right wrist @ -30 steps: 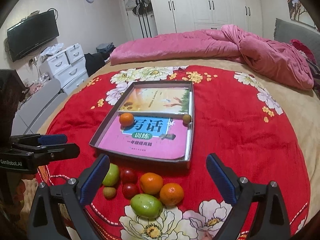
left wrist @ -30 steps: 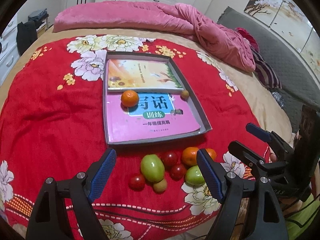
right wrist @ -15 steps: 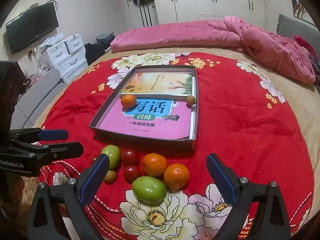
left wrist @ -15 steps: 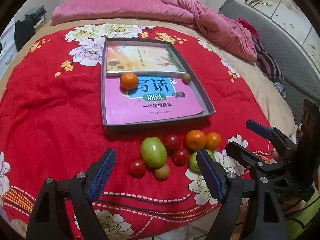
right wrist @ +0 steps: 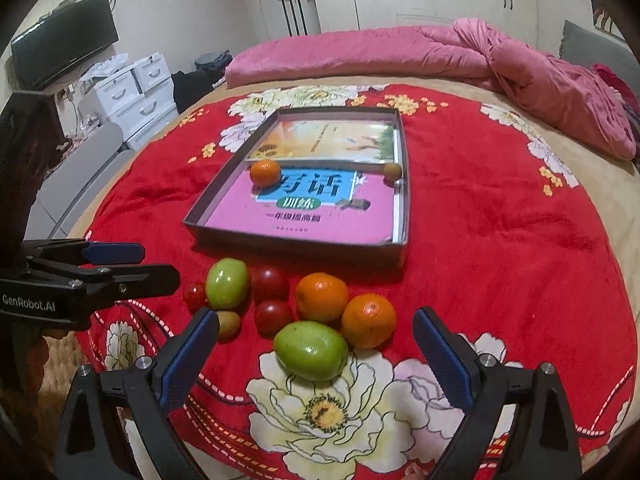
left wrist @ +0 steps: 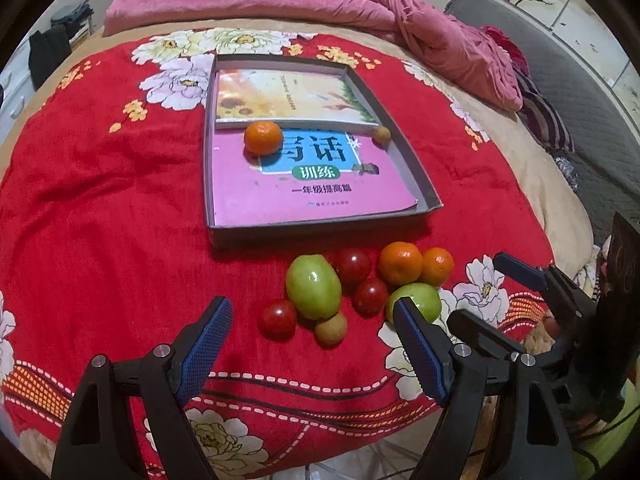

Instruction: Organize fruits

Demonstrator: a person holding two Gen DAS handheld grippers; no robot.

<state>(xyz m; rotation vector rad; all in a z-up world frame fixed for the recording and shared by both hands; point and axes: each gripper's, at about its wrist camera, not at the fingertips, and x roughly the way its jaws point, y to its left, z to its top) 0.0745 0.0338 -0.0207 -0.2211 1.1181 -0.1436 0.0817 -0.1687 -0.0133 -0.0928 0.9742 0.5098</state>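
Observation:
A shallow grey box (left wrist: 224, 236) (right wrist: 394, 256) lies on the red flowered blanket with two books inside. On the books rest one orange (left wrist: 263, 137) (right wrist: 265, 172) and a small tan fruit (left wrist: 381, 135) (right wrist: 392, 170). In front of the box sits a cluster: two green fruits (left wrist: 313, 292) (right wrist: 311, 350), two oranges (left wrist: 400, 263) (right wrist: 322, 297), three red tomatoes (left wrist: 277, 319) (right wrist: 273, 317) and a tan fruit (left wrist: 330, 329) (right wrist: 228, 324). My left gripper (left wrist: 312, 322) hangs open just short of the cluster. My right gripper (right wrist: 316, 332) is open, fingers either side of the near green fruit, apart from it.
The blanket covers a round bed; its near edge falls away just below the fruit. A pink duvet (right wrist: 400, 56) is heaped at the far side. White drawers (right wrist: 132, 92) and a TV (right wrist: 64, 40) stand to the left in the right wrist view.
Both grippers have come lower and closer to the fruit cluster, which looks larger and nearer the fingers now. Neither gripper has changed its opening; no fruit has moved.

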